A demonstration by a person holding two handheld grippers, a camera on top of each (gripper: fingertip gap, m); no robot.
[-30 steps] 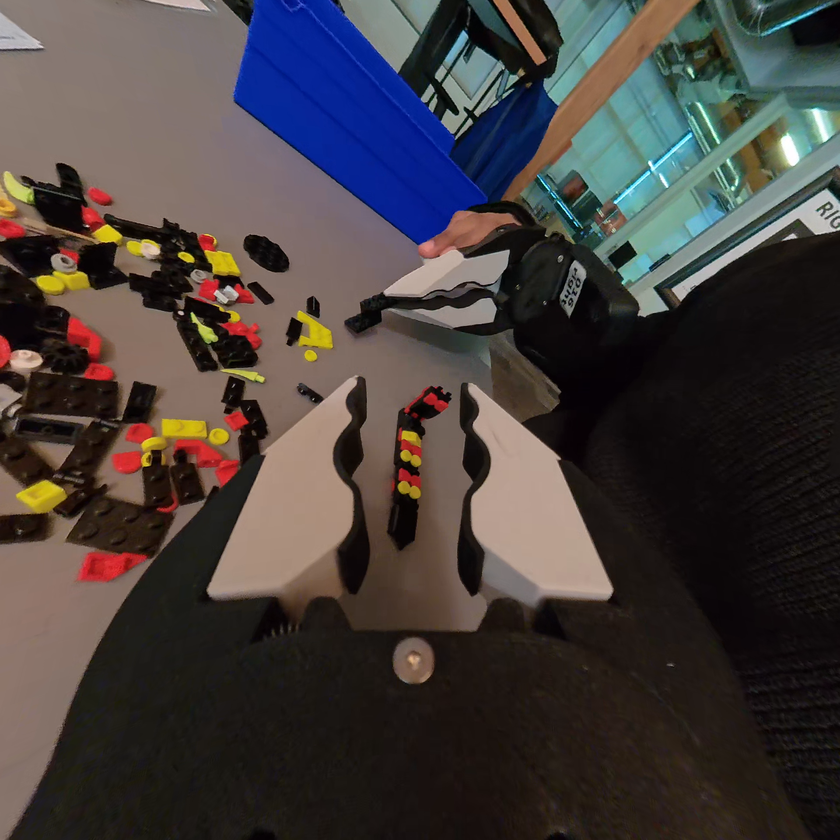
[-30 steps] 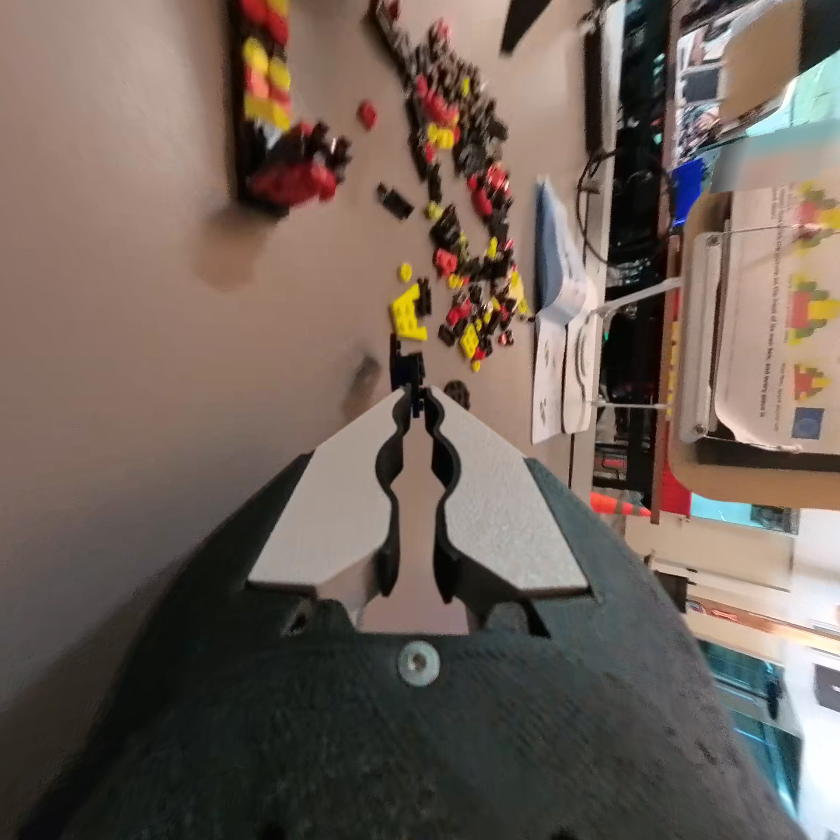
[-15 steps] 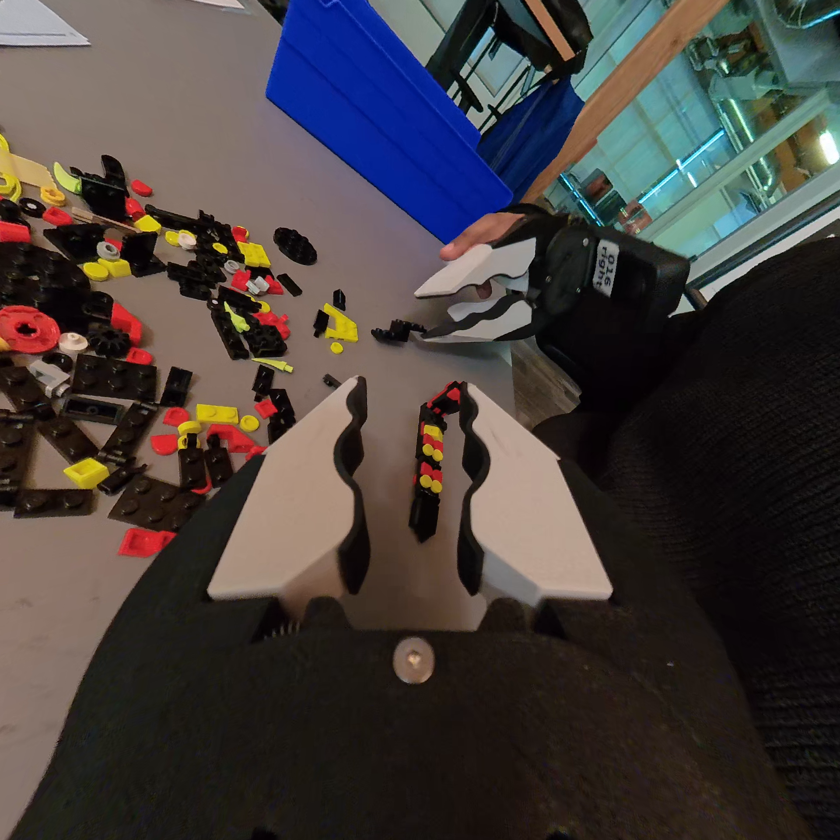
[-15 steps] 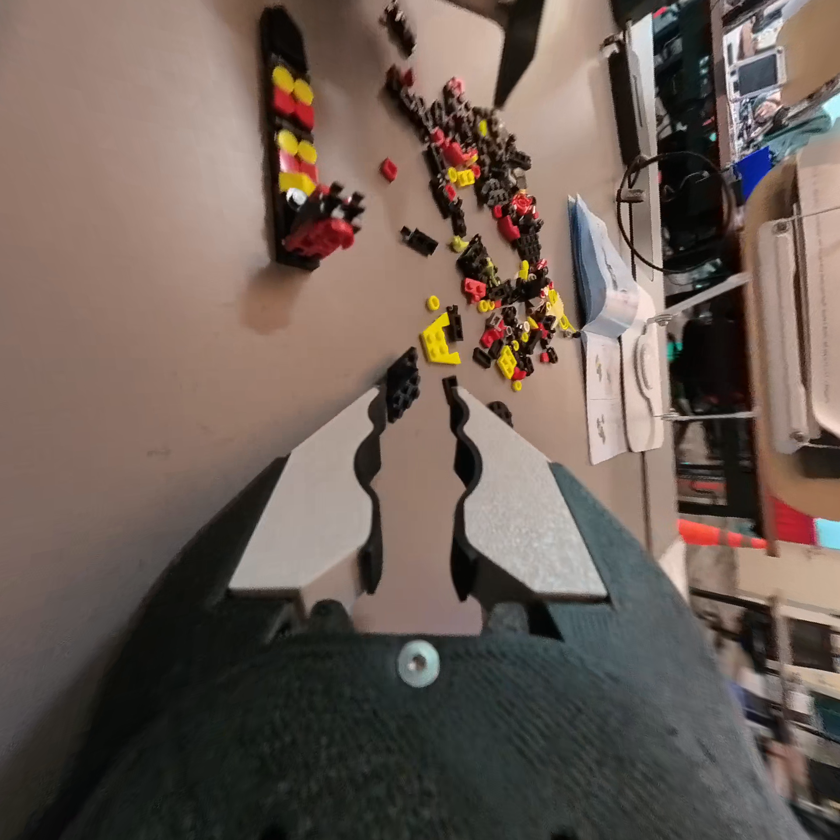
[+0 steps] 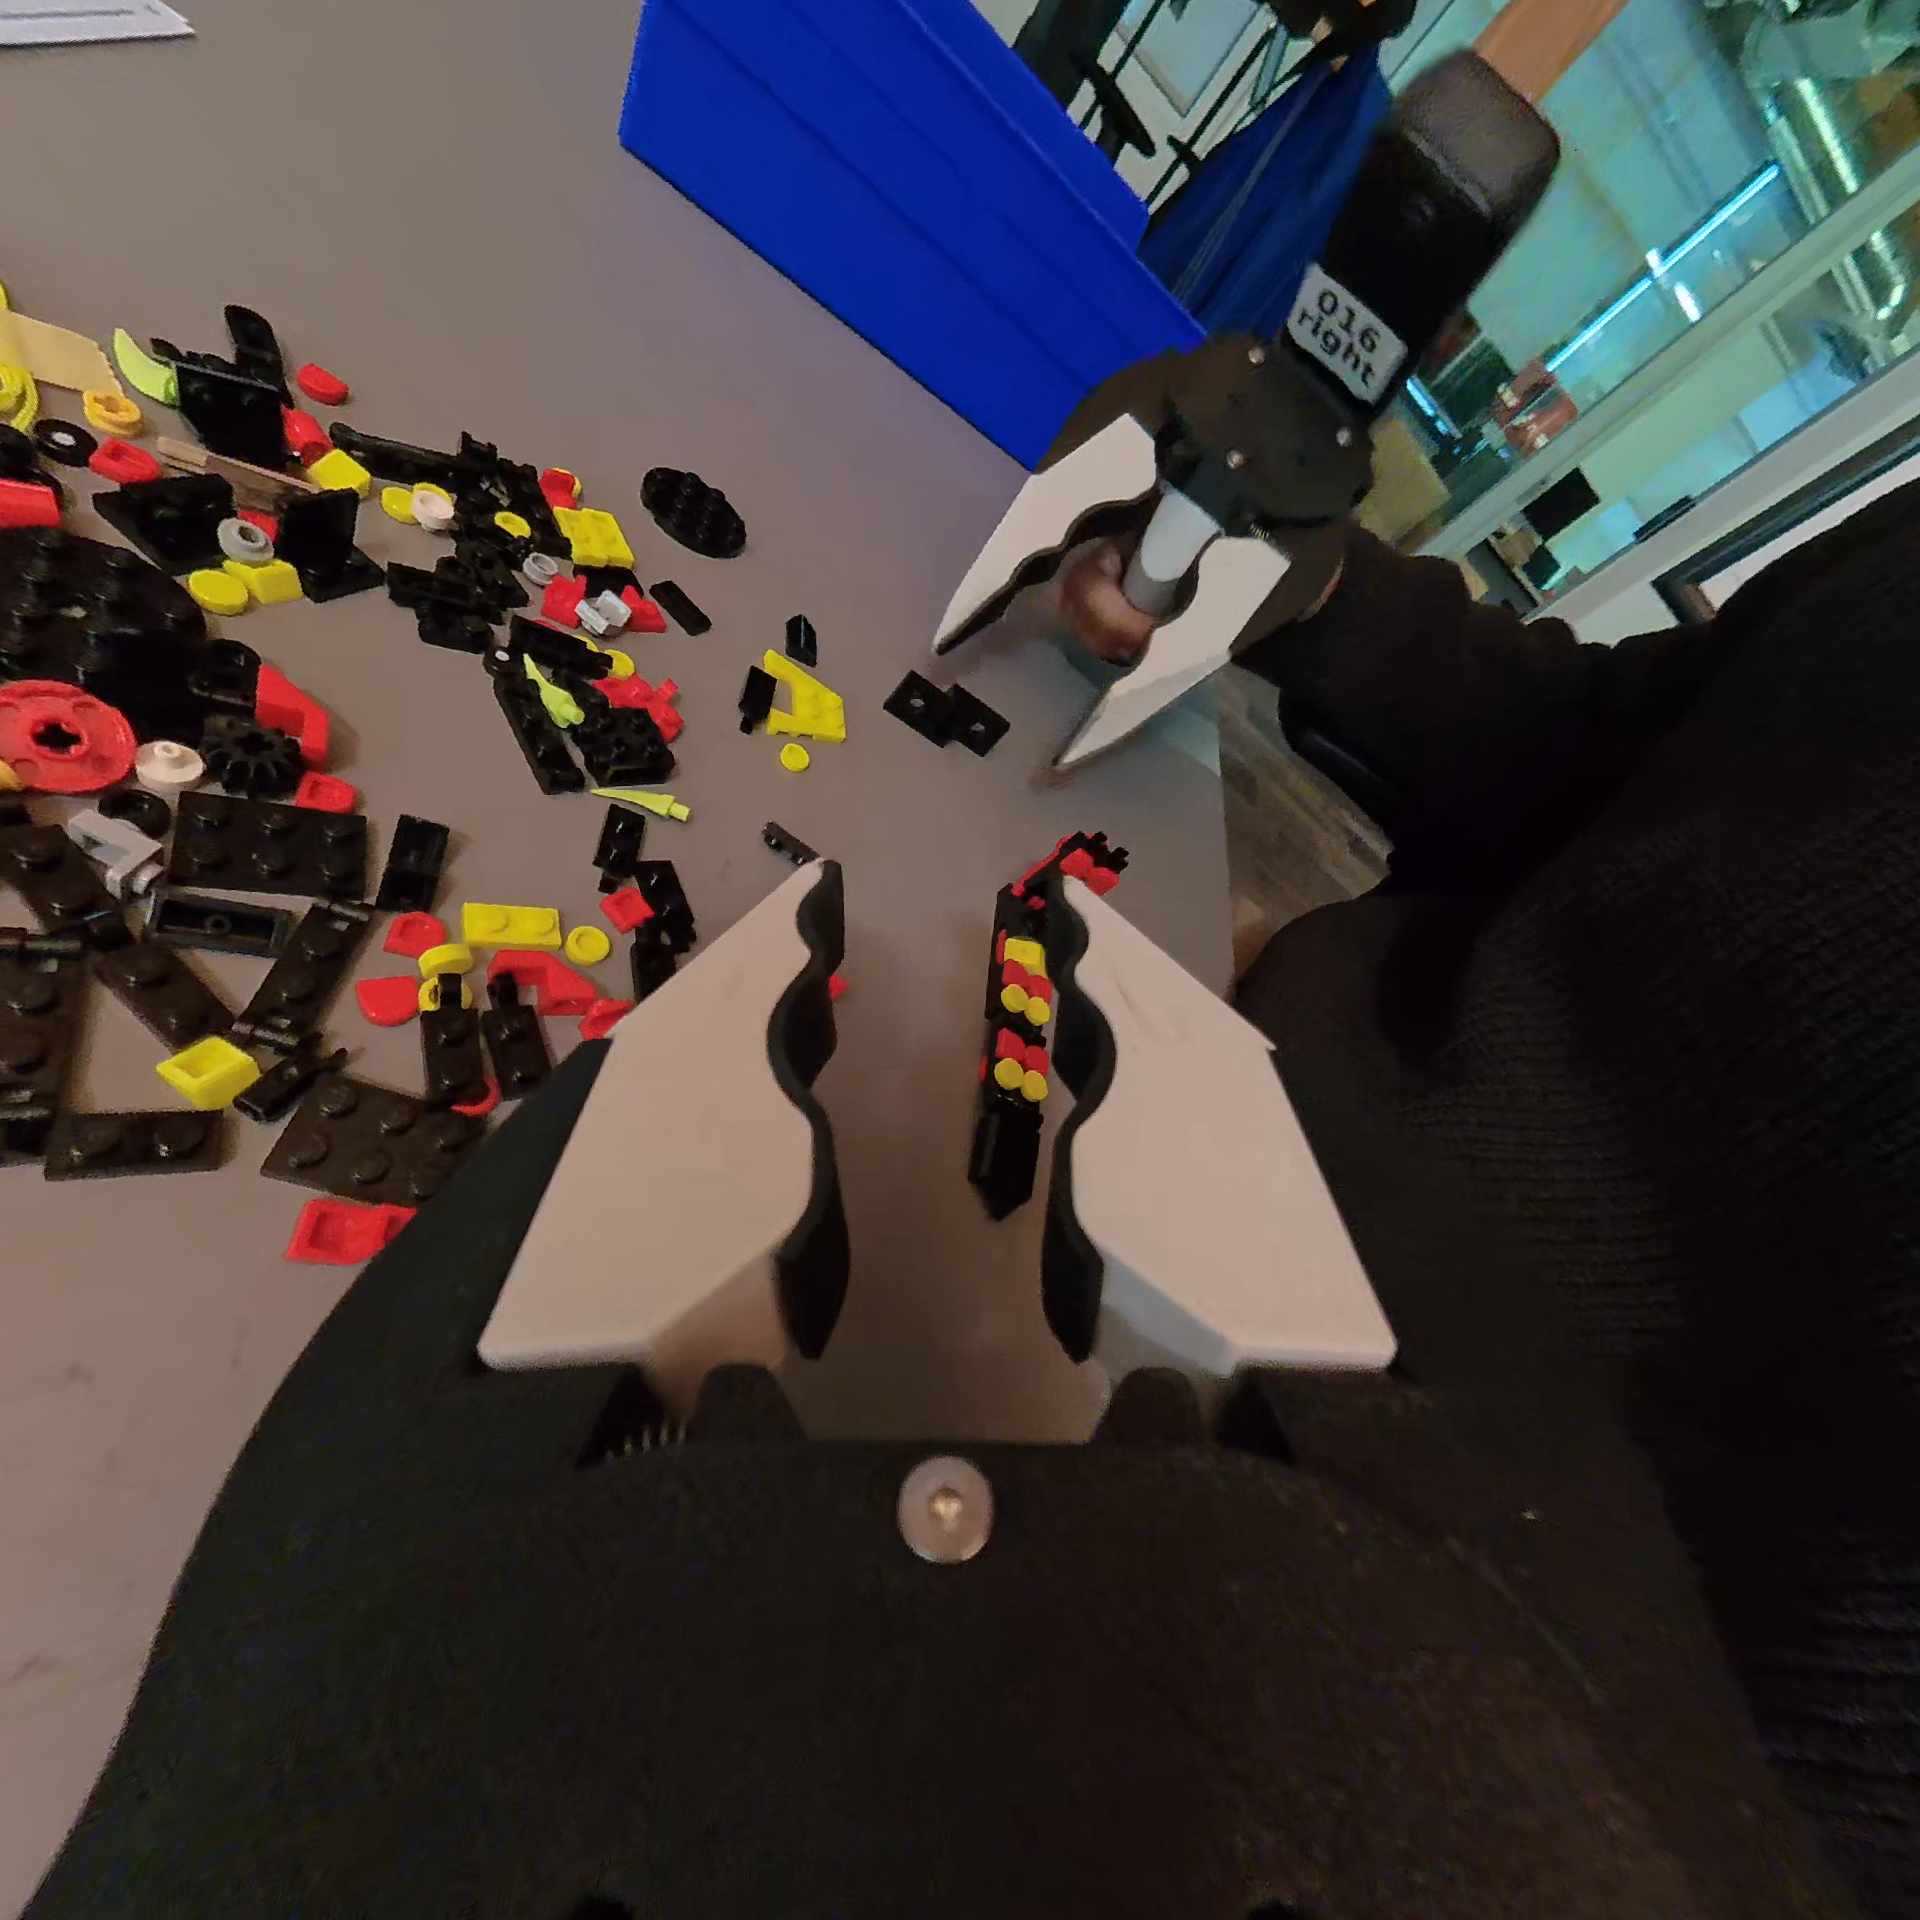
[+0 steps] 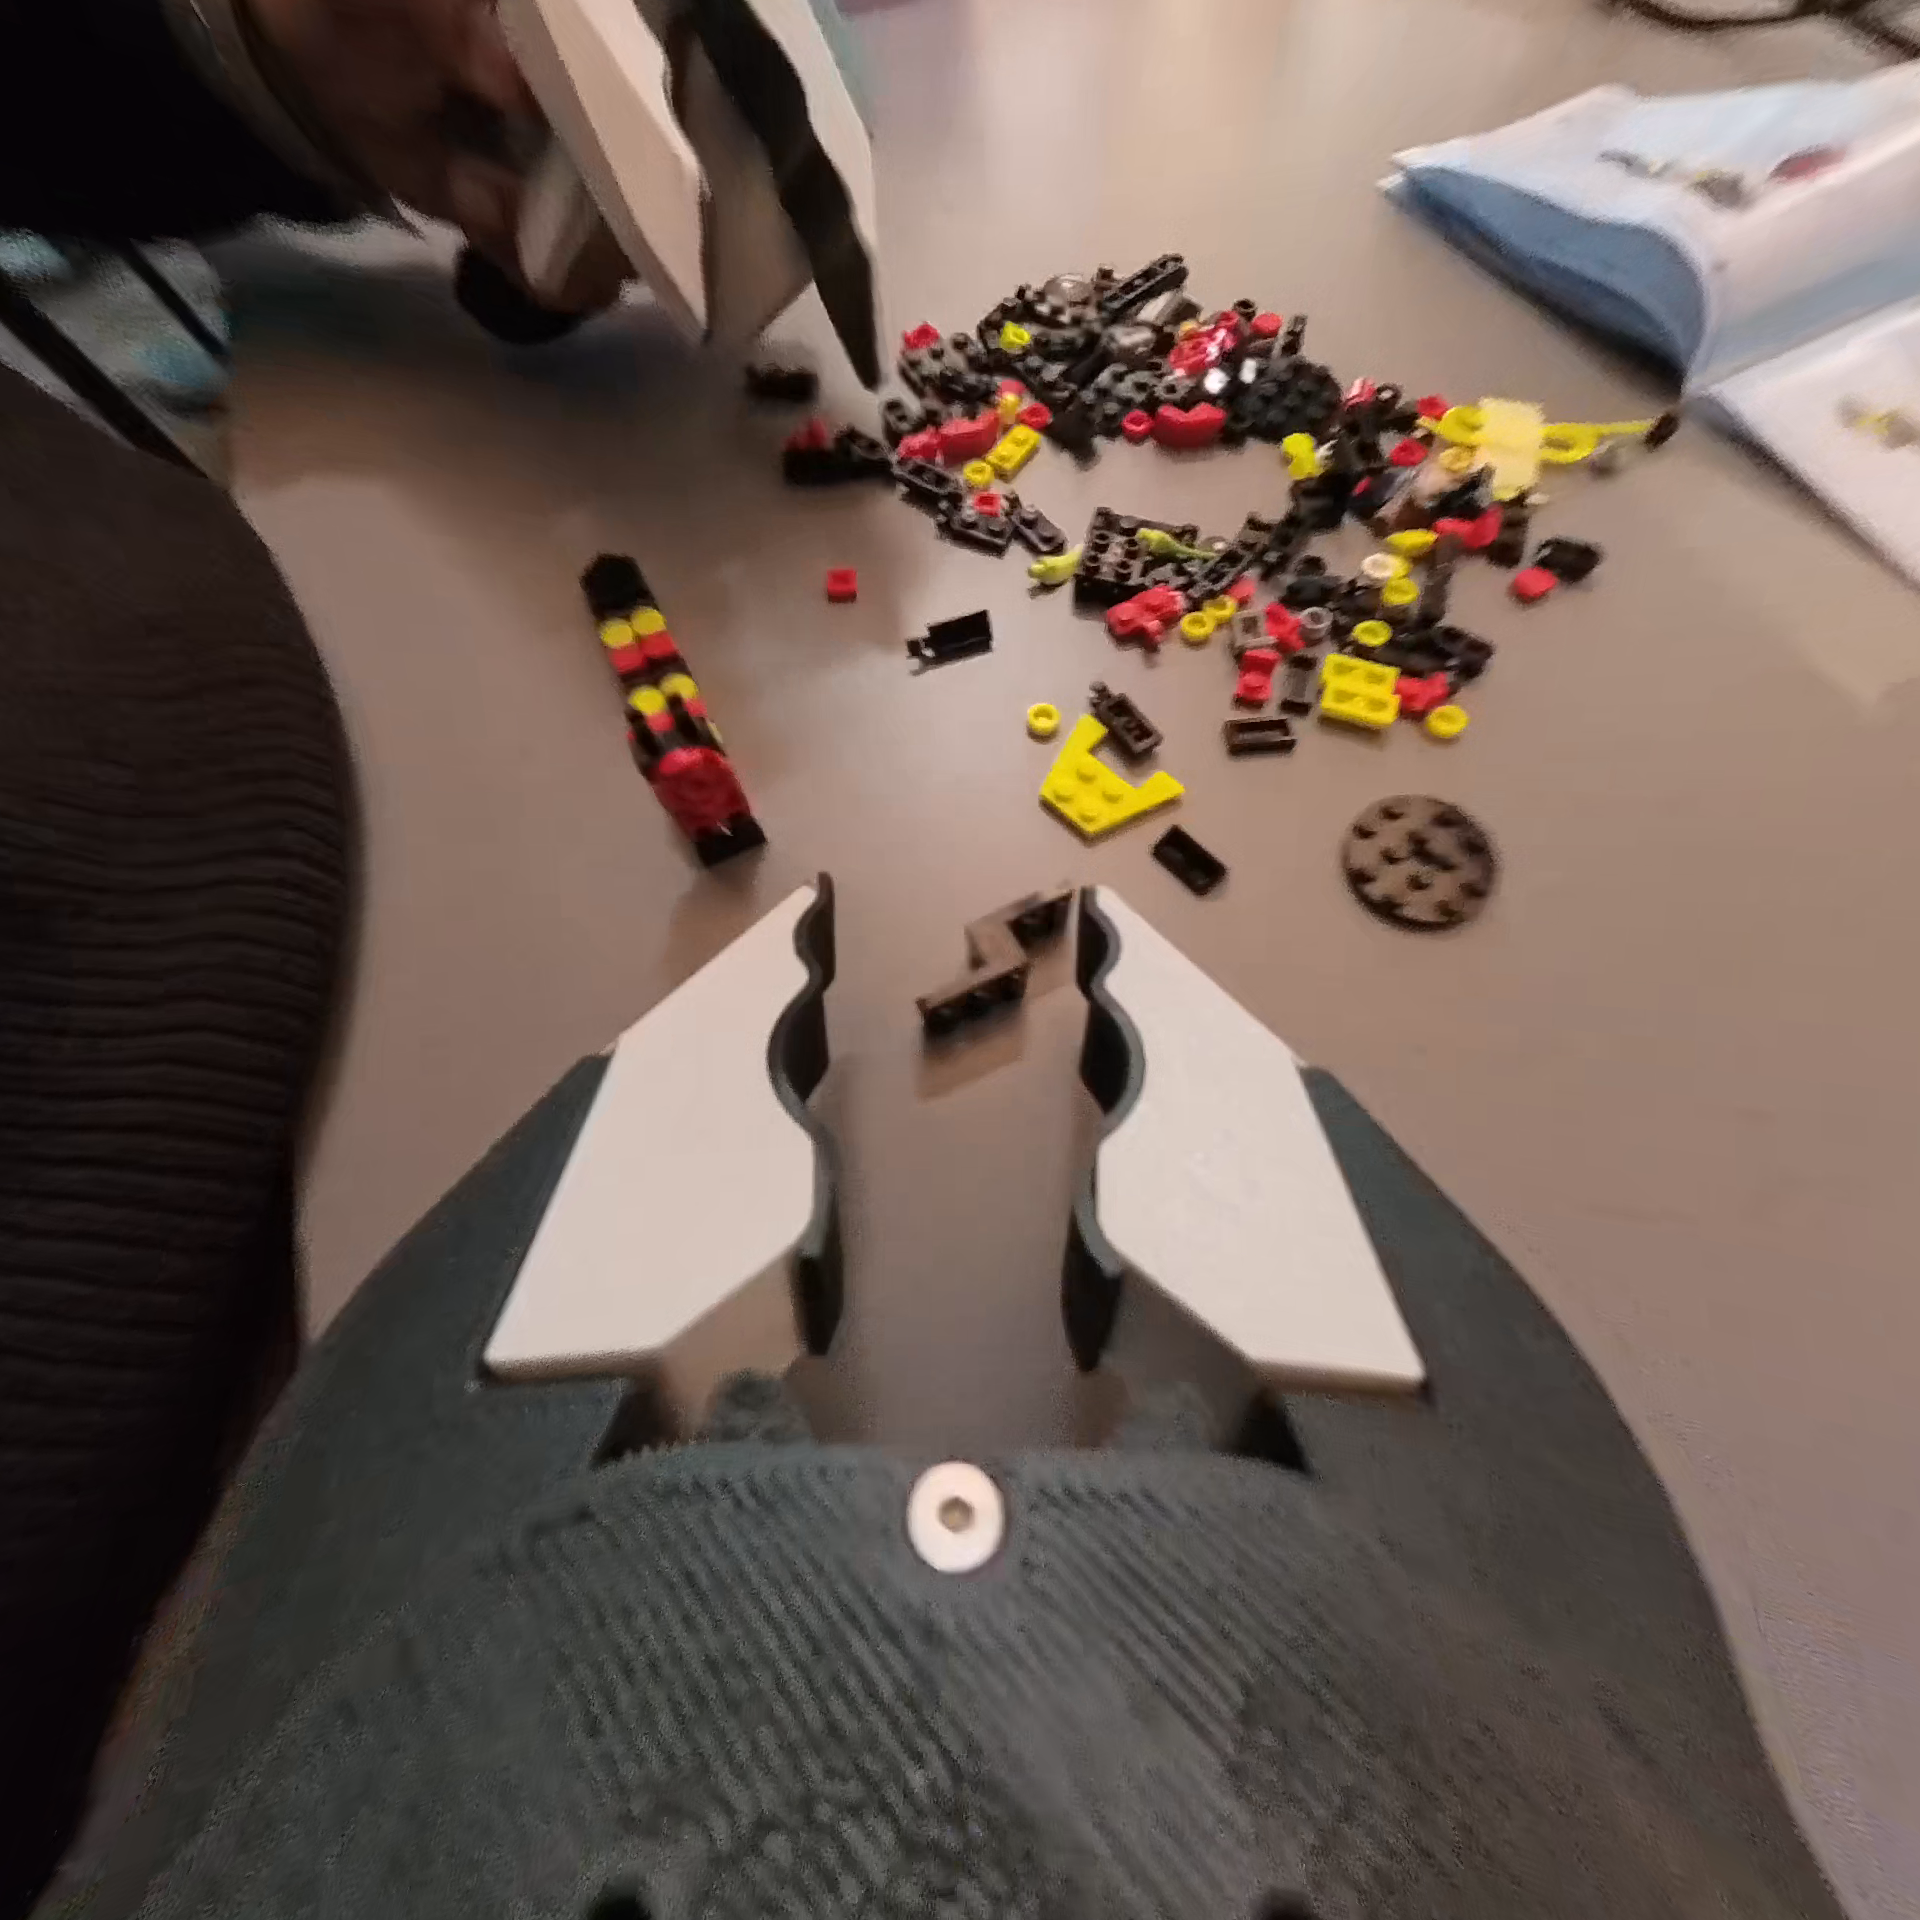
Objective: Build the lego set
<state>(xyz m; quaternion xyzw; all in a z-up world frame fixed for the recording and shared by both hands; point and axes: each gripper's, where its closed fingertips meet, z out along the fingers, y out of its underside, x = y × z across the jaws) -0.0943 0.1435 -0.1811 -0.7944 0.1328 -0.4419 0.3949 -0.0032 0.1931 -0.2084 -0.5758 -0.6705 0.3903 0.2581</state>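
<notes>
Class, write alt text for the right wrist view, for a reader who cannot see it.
The right gripper, fingers open, hovers over a small black lego piece lying on the grey table. Beyond lie a striped black, red and yellow lego assembly, a yellow wedge plate, a round black plate and a heap of loose pieces; the left gripper enters top left.

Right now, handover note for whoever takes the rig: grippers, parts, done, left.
Left gripper: open, empty, low over the table with the striped strip assembly lying between its fingers, close to the right one.
Right gripper: open, empty; the small black piece lies on the table between its fingertips, not gripped.
Loose bricks are piled beyond, yellow wedge plate and black round plate nearer, instruction booklet at the far right.
Done: strip of black, red and yellow built.
Left: most parts are unattached.
</notes>
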